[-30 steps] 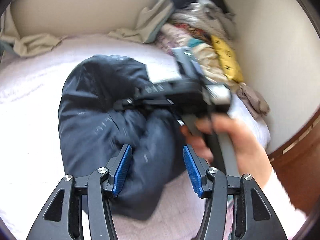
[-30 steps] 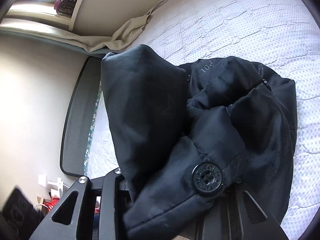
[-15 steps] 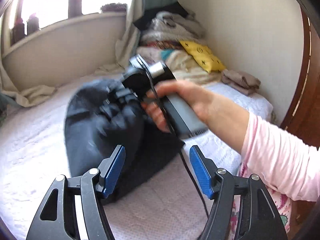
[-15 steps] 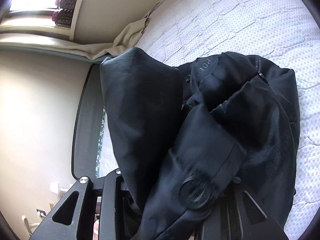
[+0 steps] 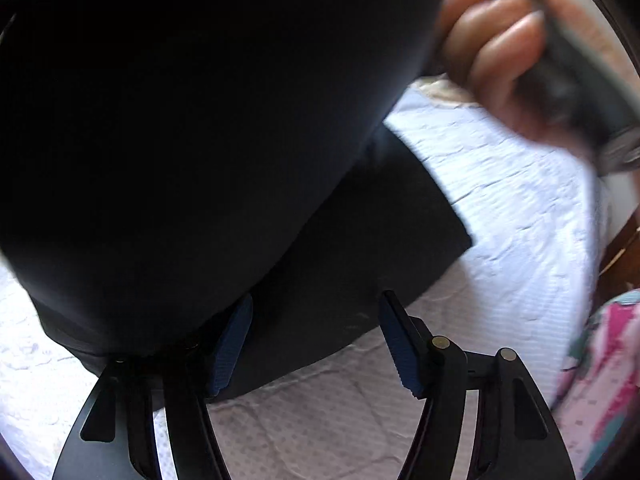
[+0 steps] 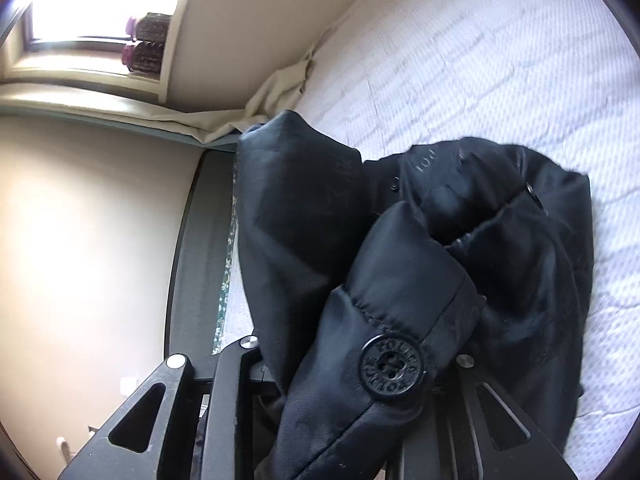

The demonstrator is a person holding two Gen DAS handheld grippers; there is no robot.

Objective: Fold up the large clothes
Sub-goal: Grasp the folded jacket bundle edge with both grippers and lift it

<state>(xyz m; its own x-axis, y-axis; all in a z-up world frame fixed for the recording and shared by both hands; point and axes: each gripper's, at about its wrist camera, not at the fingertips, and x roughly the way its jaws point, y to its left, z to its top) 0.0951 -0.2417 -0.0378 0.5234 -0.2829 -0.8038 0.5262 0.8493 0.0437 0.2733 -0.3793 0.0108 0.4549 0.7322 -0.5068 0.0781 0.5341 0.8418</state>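
A dark navy padded jacket (image 6: 460, 248) is bunched up over the white quilted bed (image 6: 500, 60). My right gripper (image 6: 352, 392) is shut on the jacket's cuff, whose large black button (image 6: 391, 363) lies over the fingers. In the left wrist view the jacket (image 5: 200, 140) hangs very close and fills most of the frame. My left gripper (image 5: 316, 340) is open, its blue pads (image 5: 232, 344) at the jacket's lower edge, the left pad partly covered by cloth. The hand holding the right gripper (image 5: 504, 48) is at the upper right, blurred.
A window sill with two purple-topped jars (image 6: 146, 46) and a beige wall are on the left. A beige cloth (image 6: 276, 92) lies at the bed's far edge. A dark bed frame (image 6: 192, 248) borders the mattress. The person's patterned clothing (image 5: 600, 360) is at the right.
The right gripper has lifted the jacket up and toward the left camera, so it now blocks most of that view. The left gripper stays open, now under the jacket's edge.
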